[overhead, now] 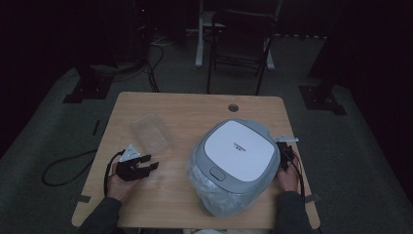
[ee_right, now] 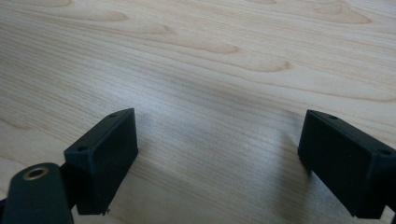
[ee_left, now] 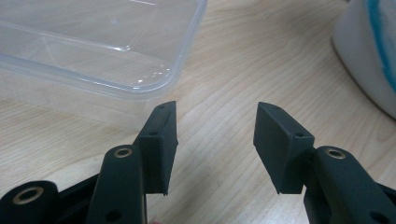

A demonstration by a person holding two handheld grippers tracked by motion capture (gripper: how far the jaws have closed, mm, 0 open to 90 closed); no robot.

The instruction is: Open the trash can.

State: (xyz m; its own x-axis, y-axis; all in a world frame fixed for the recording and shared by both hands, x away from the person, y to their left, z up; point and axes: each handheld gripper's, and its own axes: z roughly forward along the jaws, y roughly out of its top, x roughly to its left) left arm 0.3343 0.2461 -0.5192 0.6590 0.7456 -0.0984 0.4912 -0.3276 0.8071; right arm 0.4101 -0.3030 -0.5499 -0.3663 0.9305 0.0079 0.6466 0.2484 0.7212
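Dim room, dark floor; light wood-grain tabletop (overhead: 195, 105) w/ rounded corners. Left hand-held gripper (ee_left: 215, 140) low over the wood at the near-left, jaws spread, nothing betw. them; clear rectangular plastic container (ee_left: 93, 46) just beyond its tips. Right hand-held gripper (ee_right: 219, 158) at the right edge, jaws spread wide over bare wood. Betw. the two: white-and-grey lidded rice cooker (overhead: 237, 151), clear plastic wrap around its base.
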